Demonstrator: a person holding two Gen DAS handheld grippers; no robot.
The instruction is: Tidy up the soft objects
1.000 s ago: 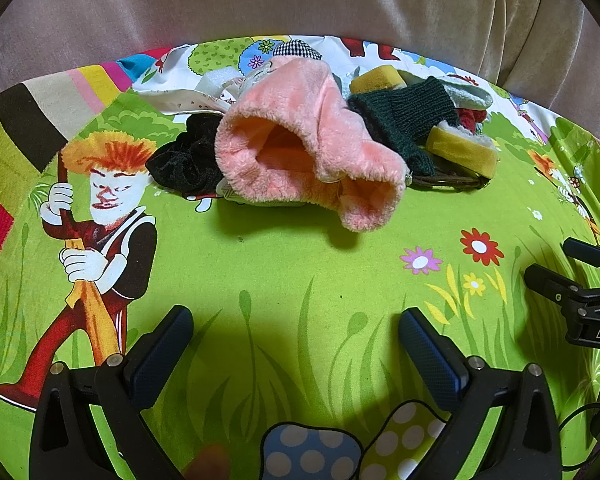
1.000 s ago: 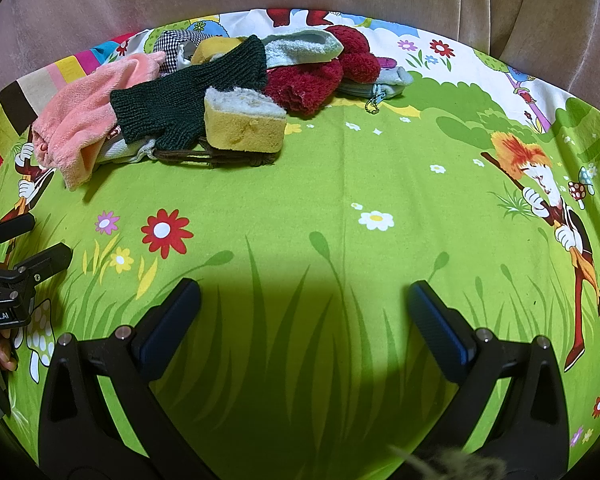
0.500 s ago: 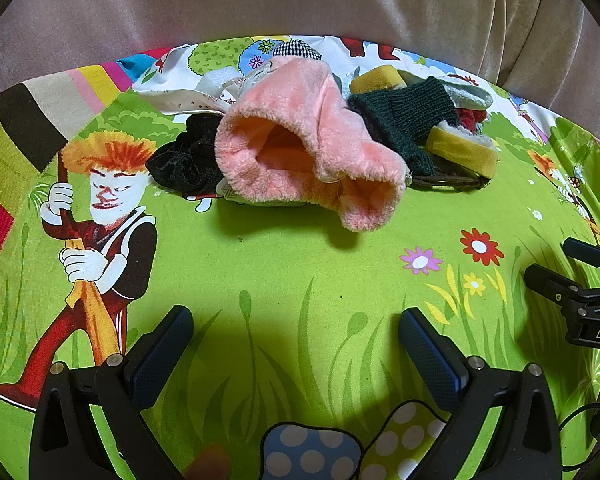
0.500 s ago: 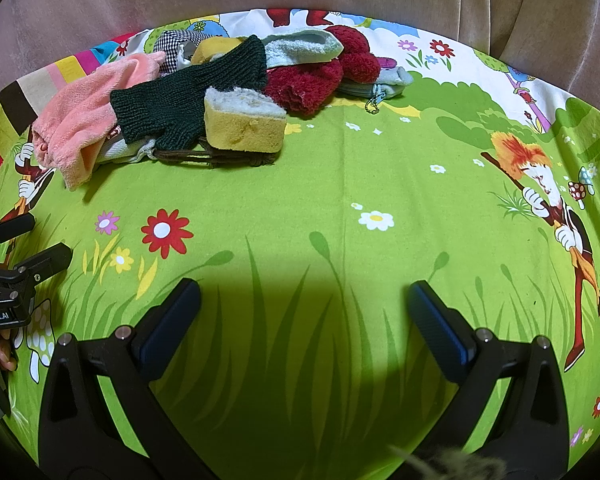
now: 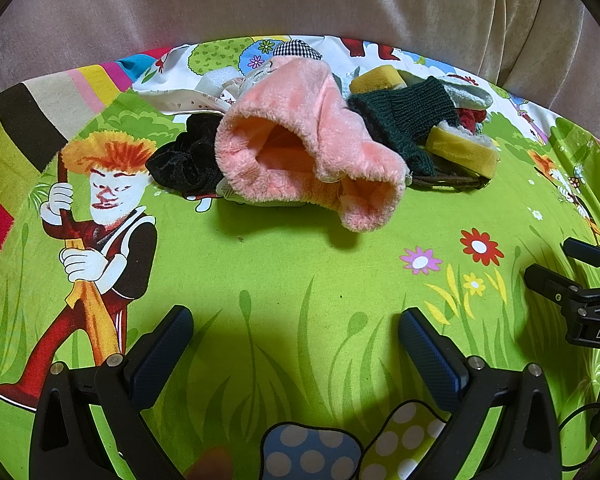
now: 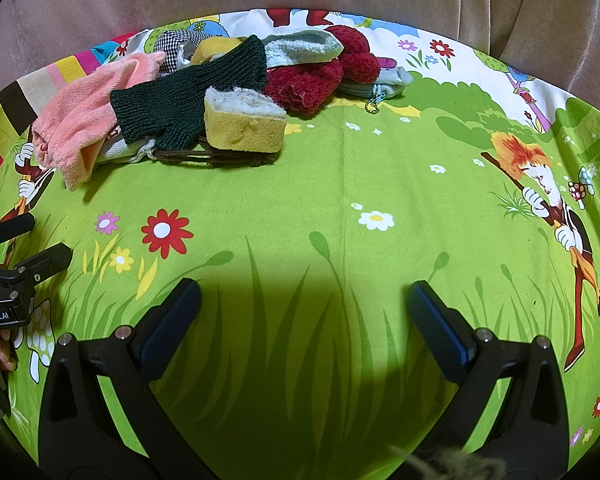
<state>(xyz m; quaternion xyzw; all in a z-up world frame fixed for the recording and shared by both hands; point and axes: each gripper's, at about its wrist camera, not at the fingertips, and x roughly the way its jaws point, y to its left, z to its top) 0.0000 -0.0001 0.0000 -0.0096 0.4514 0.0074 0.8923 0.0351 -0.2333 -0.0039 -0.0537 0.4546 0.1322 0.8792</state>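
Both claws empty: left claw (image 5: 296,344) and right claw (image 6: 304,312) jaws apart, low over the cartoon cloth (image 5: 284,268). Soft pile sits far side. I'd take the pink fleece mitten (image 5: 300,148) first, pinching its cuff rim, lifting slowly.

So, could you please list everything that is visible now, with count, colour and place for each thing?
fuzzy sock: 1, pink, left front of the pile
knitted sock: 1, dark green, pile middle
sponges: 2, yellow, one in front, one behind the green sock
scrunchie: 1, black, left of the pink sock
fluffy item: 1, dark red, right part of the pile
terry sock: 1, pale blue, pile top
zip pouch: 1, grey, pile's right end
cartoon cloth: 1, mostly green, under everything
left gripper: 1, black, jaws open
right gripper: 1, black, jaws open
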